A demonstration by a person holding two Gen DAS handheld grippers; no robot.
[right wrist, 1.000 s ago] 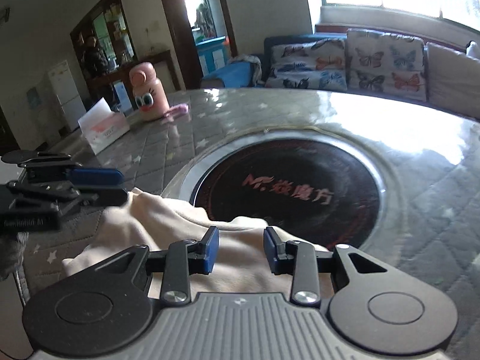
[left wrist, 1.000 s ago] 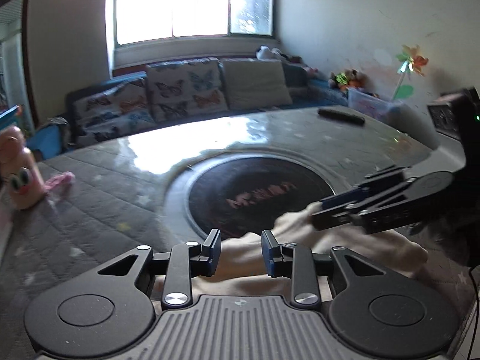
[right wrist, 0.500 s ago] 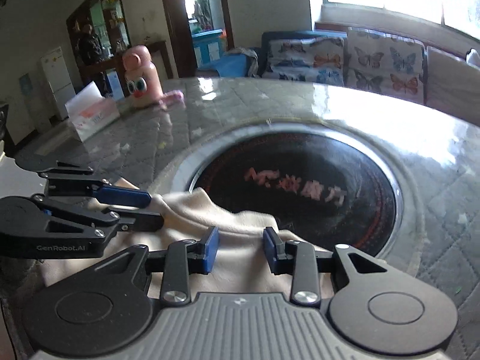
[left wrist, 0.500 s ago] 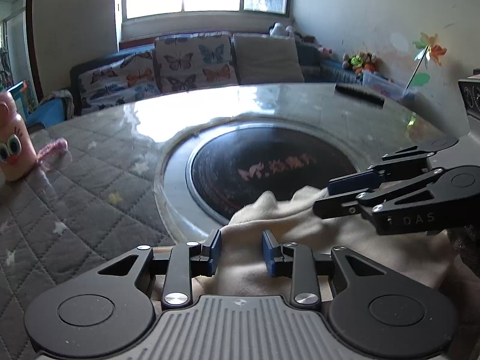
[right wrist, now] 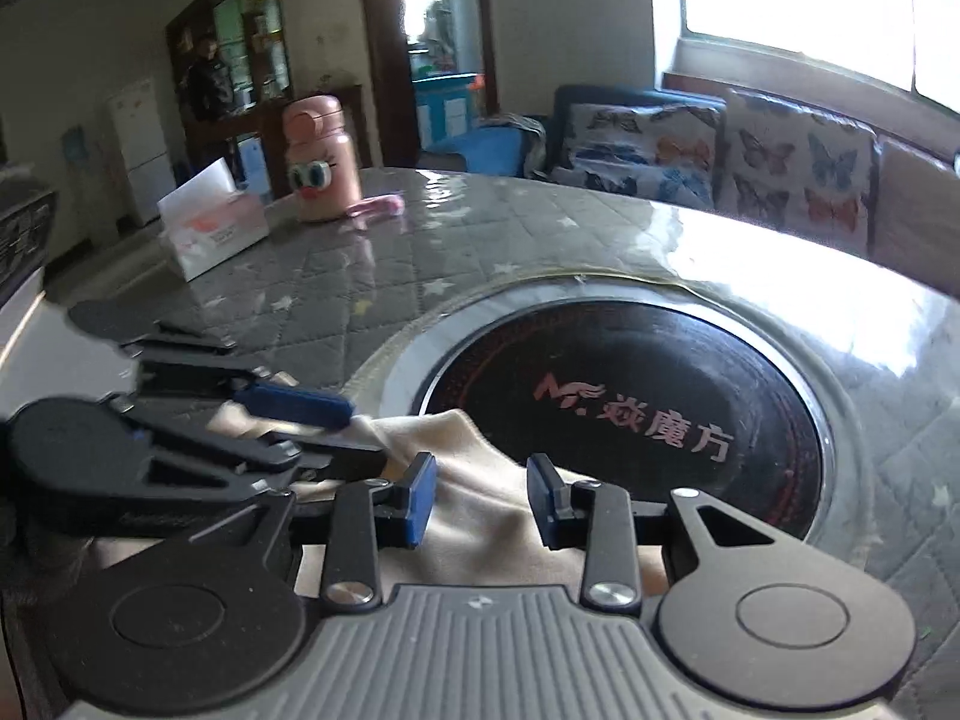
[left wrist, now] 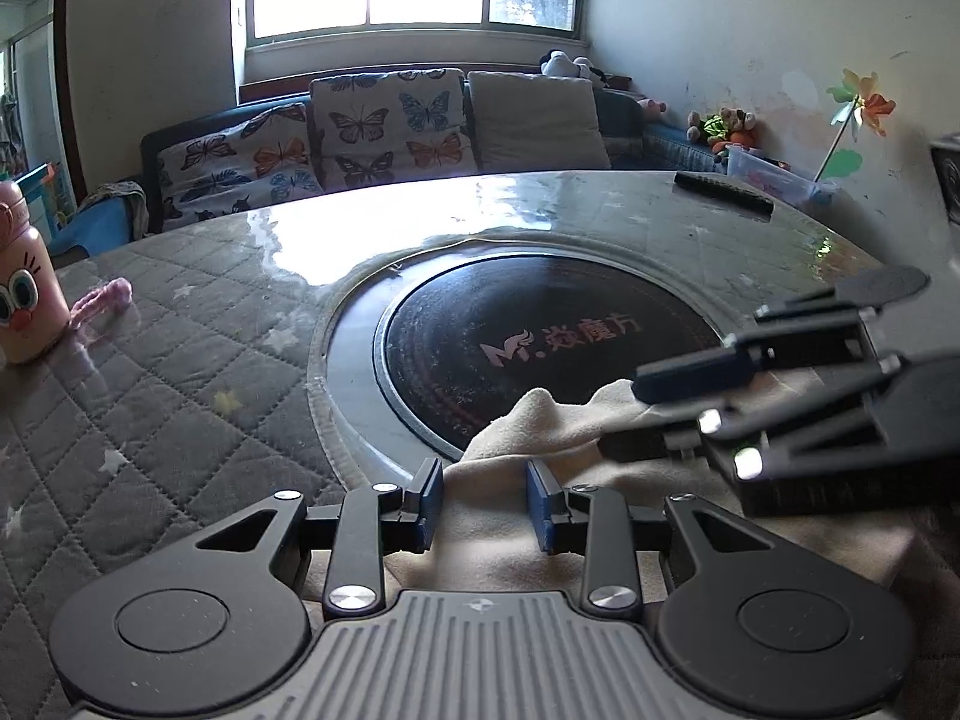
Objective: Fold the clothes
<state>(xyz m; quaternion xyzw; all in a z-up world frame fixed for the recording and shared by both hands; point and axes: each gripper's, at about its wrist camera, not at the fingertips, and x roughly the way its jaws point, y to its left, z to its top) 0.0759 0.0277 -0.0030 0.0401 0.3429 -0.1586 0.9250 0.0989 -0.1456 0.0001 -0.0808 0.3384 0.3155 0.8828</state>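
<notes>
Both claws [left wrist: 483, 503] [right wrist: 481, 501] straddle the cream garment [left wrist: 540, 420].

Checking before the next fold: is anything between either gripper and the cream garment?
Nothing visible. The cream garment lies directly under the left gripper and the right gripper, their jaws apart over it, with no other object between.

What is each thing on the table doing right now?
Cream garment: crumpled at the table's near edge, partly over the black disc.
Left hand-held gripper: open, cloth between its pads, not pinched.
Right hand-held gripper: open, over the cloth.
Pink bottle: upright, lid on.
Tissue box: lying flat beside the bottle.
Black disc: bare, set into the table.
</notes>
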